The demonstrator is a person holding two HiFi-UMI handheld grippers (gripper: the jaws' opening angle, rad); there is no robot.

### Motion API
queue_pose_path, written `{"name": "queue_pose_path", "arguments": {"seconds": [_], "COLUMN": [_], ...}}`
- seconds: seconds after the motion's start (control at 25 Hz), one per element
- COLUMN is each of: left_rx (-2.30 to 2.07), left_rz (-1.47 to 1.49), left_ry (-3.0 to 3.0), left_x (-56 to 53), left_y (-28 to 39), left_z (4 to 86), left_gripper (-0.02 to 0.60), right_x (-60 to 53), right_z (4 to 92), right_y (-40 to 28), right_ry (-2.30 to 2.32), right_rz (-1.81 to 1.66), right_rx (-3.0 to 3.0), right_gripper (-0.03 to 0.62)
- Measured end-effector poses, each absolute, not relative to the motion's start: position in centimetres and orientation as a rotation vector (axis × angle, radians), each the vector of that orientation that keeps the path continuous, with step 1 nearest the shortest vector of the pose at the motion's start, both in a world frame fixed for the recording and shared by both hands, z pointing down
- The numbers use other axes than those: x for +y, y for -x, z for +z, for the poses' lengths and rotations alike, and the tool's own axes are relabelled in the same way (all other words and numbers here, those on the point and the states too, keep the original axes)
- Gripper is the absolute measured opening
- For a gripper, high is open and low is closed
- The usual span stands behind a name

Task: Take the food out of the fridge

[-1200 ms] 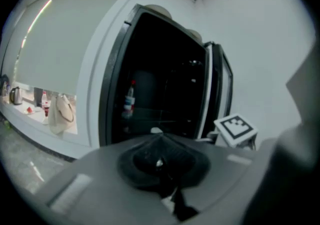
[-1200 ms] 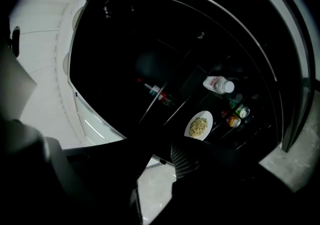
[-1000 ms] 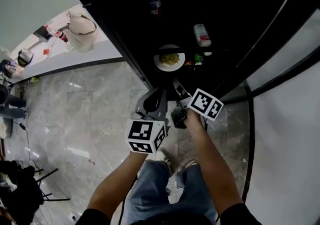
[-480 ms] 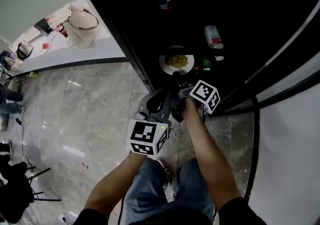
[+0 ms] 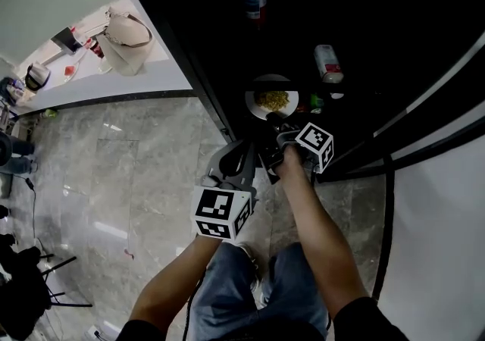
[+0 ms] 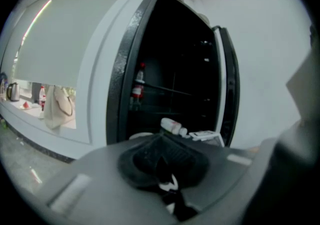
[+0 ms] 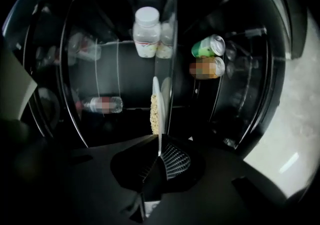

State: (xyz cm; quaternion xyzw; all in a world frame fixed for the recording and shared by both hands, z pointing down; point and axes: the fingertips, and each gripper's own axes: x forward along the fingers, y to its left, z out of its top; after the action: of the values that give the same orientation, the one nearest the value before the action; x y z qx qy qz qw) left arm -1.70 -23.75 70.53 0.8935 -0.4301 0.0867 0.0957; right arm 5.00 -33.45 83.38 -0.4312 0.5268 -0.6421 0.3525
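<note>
A white plate (image 5: 255, 105) of yellow noodles (image 5: 273, 98) sits on a shelf in the dark open fridge (image 5: 356, 21). My right gripper (image 5: 275, 117) reaches in to its near rim. Its jaws have just been closing. In the right gripper view the plate (image 7: 156, 94) shows edge-on, and its rim runs down between the pads (image 7: 175, 161), which press on it: the right gripper (image 7: 159, 156) is shut on the plate. My left gripper (image 5: 239, 148) hangs outside the fridge, left of the right one. In its own view the left gripper (image 6: 162, 161) has its pads together with nothing in them.
On the shelves are a white bottle (image 7: 146, 31), a green can (image 7: 209, 46), a bottle lying down (image 7: 102, 104) and an upright bottle (image 5: 254, 0). The fridge door (image 5: 424, 127) stands open at the right. A handbag (image 5: 127, 42) rests on a counter at the left, above a marble floor (image 5: 129, 180).
My right gripper has gone forward into the fridge, rolled, and shut on the plate's near rim. The left gripper has shifted only slightly.
</note>
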Motion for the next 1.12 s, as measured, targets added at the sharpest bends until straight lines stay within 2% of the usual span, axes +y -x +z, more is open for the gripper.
{"name": "queue_pose_path", "arguments": {"seconds": [0.52, 1.12], "left_rx": [-1.241, -1.217], "left_rz": [0.281, 0.313], "left_ry": [-2.629, -2.575], "left_x": [-22.3, -15.7], "left_y": [1.6, 1.7], "left_z": [69.1, 60.4], "left_gripper": [0.002, 0.002], "right_x": [-30.2, -18.3], "right_z": [81.3, 71.9], "right_y": [-5.1, -5.6], "right_ry": [1.073, 1.083], "right_rz": [-1.656, -1.669], "right_rx": [1.414, 1.386], "right_gripper": [0.011, 0.011]}}
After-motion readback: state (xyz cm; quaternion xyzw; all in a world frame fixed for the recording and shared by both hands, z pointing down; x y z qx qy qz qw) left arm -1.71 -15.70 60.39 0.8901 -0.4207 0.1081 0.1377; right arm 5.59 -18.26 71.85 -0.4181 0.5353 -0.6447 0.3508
